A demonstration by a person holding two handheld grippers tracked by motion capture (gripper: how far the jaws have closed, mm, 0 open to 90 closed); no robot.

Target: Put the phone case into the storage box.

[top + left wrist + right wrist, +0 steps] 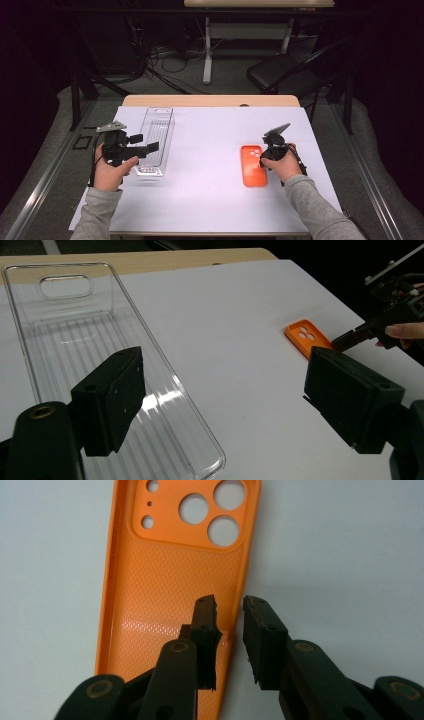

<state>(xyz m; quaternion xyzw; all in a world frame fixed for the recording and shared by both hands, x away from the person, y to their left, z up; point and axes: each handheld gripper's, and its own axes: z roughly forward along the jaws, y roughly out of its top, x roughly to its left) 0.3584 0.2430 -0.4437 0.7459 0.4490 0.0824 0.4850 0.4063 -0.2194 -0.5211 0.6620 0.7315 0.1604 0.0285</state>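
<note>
My right claw point(230, 630) straddles the long edge of the orange phone case point(170, 595) lying flat on the counter point(210, 150) – jaws narrow, not visibly pinching it – while my left claw point(225, 395) hangs wide open and empty just over the clear plastic tray point(65, 335).

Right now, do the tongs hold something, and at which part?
The right tongs straddle the long side wall of the orange phone case, one jaw inside, one outside, not yet pressing. The left tongs stand open, holding nothing.
</note>
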